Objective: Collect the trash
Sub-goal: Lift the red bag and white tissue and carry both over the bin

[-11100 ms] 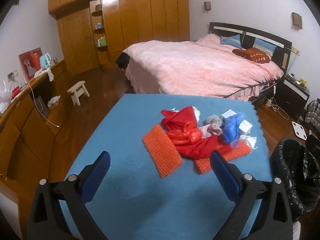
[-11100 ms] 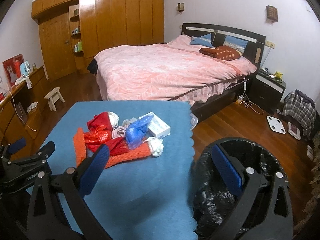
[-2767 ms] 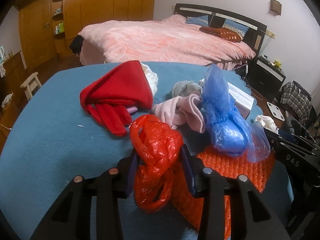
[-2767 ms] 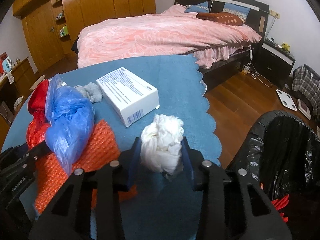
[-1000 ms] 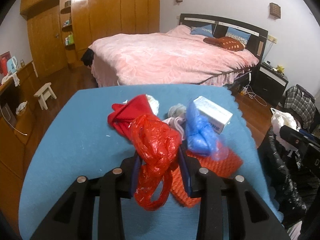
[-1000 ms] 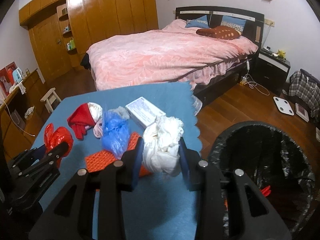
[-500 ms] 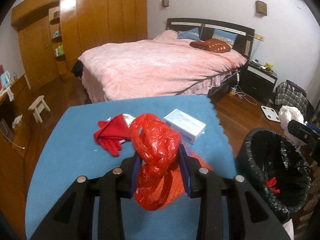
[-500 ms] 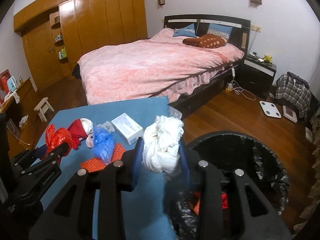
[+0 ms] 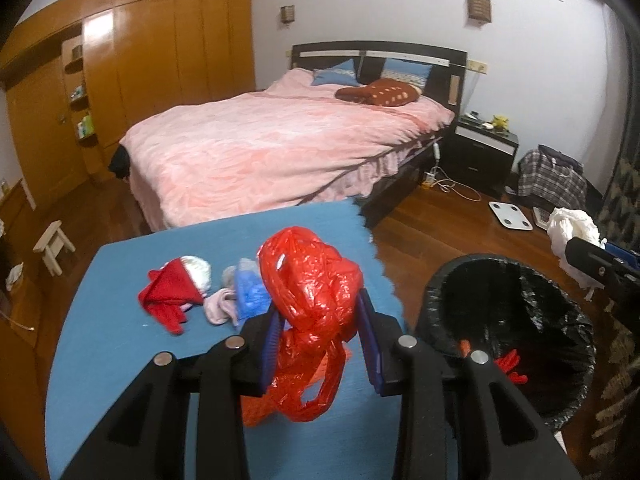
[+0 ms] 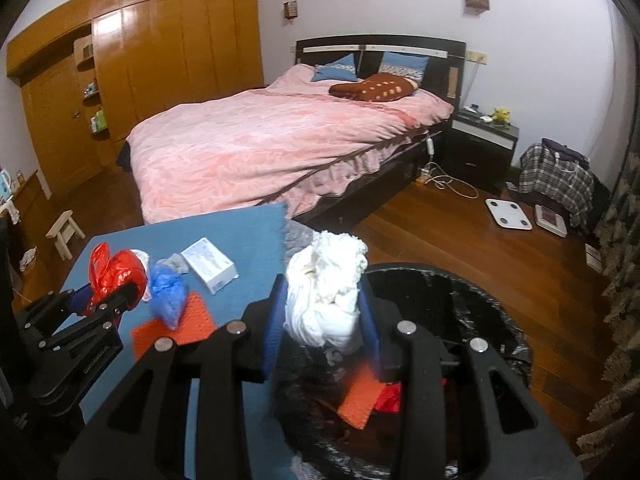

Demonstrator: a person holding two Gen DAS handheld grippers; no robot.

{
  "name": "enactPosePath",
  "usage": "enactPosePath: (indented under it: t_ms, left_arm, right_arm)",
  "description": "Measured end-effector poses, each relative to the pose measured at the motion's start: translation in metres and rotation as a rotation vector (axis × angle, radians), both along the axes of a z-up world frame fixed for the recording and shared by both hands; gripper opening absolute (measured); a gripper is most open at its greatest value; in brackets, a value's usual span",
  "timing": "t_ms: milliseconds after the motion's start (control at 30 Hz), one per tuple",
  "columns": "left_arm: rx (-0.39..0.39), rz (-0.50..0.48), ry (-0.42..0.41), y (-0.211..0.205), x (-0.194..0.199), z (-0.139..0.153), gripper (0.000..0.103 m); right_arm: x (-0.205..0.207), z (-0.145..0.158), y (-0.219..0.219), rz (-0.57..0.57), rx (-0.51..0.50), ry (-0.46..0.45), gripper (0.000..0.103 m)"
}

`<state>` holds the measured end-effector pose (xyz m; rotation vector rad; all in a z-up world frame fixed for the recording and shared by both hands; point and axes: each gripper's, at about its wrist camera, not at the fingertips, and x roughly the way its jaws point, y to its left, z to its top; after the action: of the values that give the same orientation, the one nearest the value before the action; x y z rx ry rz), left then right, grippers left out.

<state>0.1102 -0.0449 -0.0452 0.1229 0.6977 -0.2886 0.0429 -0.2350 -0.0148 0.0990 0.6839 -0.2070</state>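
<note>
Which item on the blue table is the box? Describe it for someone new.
Start at the blue table in front of the pink bed. The white box lies flat near the table's far edge, the only rigid, rectangular item among crumpled bags and cloth.

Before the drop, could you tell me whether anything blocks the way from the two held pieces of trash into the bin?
Nothing visible does. The white wad in the right gripper hangs over the open bin; the red bag in the left gripper is above the table edge, beside it.
</note>
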Motion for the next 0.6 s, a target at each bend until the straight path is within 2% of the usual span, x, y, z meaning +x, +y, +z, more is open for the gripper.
enactPosePath:
  t_ms: [600]
  left_arm:
    - [-0.014, -0.231, 0.008, -0.113, -0.006, -0.013, 0.035]
  right_arm:
    - [-0.034, -0.016, -0.083, -0.177, -0.002, 0.025, 0.034]
